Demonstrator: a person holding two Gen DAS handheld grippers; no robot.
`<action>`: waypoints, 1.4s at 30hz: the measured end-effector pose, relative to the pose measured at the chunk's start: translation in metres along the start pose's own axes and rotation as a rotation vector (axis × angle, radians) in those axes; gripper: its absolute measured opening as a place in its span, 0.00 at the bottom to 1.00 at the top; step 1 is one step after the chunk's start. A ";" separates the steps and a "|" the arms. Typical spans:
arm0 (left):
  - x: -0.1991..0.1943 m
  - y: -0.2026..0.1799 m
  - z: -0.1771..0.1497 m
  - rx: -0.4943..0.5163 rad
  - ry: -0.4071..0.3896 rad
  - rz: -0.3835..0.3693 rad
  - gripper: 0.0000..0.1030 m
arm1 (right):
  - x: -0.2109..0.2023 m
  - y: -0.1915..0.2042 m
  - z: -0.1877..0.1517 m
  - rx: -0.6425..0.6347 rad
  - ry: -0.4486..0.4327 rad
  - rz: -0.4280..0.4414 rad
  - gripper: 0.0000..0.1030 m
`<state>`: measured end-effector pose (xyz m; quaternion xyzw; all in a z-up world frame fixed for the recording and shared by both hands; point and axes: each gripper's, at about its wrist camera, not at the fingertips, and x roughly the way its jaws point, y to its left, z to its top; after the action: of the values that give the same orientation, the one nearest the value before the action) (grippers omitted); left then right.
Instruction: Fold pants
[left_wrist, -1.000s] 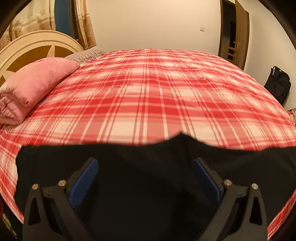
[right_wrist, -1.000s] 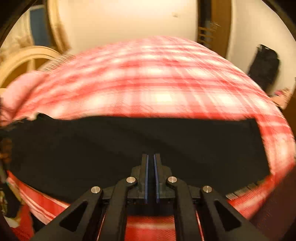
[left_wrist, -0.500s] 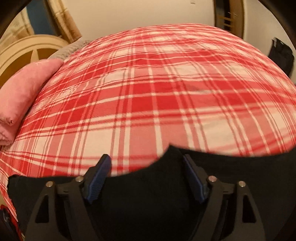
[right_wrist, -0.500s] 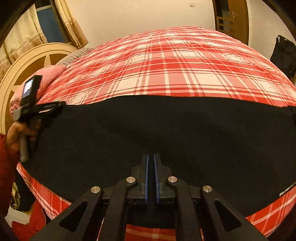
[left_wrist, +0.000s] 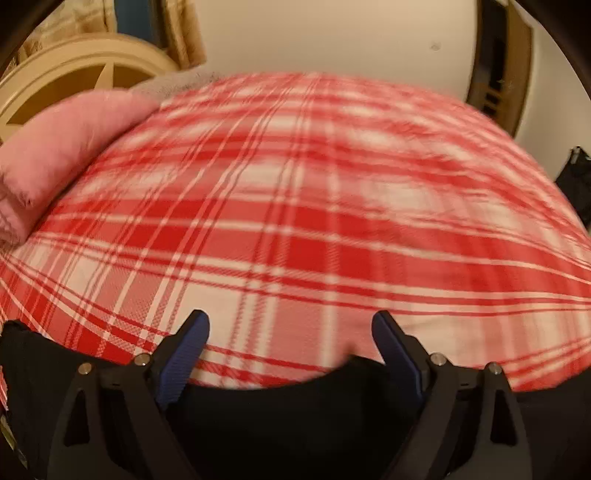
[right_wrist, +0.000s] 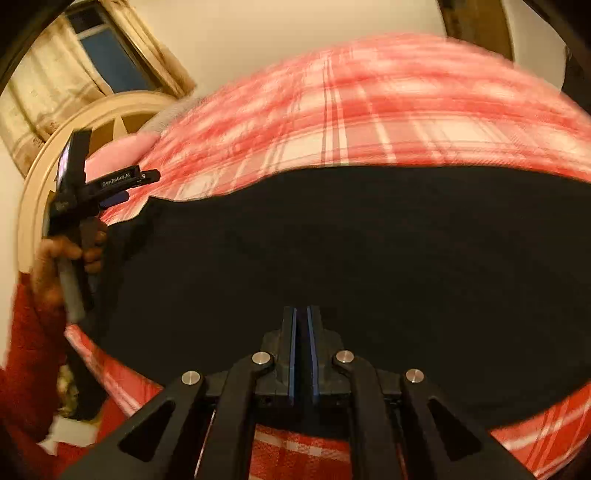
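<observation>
Black pants (right_wrist: 369, 258) lie spread across the near part of a bed with a red and white plaid sheet (left_wrist: 295, 221). My right gripper (right_wrist: 303, 310) is shut, its blue pads almost touching, low over the near part of the pants; whether cloth is pinched I cannot tell. At the left end of the pants (left_wrist: 295, 424), my left gripper (left_wrist: 290, 319) has its jaws opening. Its fingertips reach past the pants' far edge over bare sheet, with nothing between the pads. The right wrist view shows the left gripper (right_wrist: 142, 186) held by a hand (right_wrist: 55, 258) in a red sleeve.
A pink pillow (left_wrist: 66, 147) lies at the bed's left against a cream round headboard (left_wrist: 74, 74). A curtained window (right_wrist: 110, 55) is behind it. A brown door (left_wrist: 498, 74) and a black bag (left_wrist: 576, 181) stand by the far right wall.
My left gripper has moved forward, so the pants' edge slid from mid-view down between its fingers; the jaws narrowed, then widened. The right gripper stayed shut, and more of the pants fills its view.
</observation>
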<state>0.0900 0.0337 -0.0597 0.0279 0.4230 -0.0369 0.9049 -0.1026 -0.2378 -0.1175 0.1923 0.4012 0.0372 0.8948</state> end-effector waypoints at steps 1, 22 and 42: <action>-0.007 -0.007 -0.001 0.021 -0.012 -0.019 0.89 | -0.001 0.002 -0.004 -0.004 0.008 0.000 0.06; -0.078 -0.160 -0.117 0.362 0.014 -0.334 0.90 | -0.141 -0.264 0.019 0.496 -0.162 -0.368 0.69; -0.088 -0.149 -0.141 0.342 0.045 -0.317 0.97 | -0.117 -0.240 0.015 0.329 -0.011 -0.423 0.31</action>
<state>-0.0873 -0.0994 -0.0853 0.1147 0.4296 -0.2490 0.8604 -0.1919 -0.4896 -0.1158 0.2472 0.4284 -0.2172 0.8416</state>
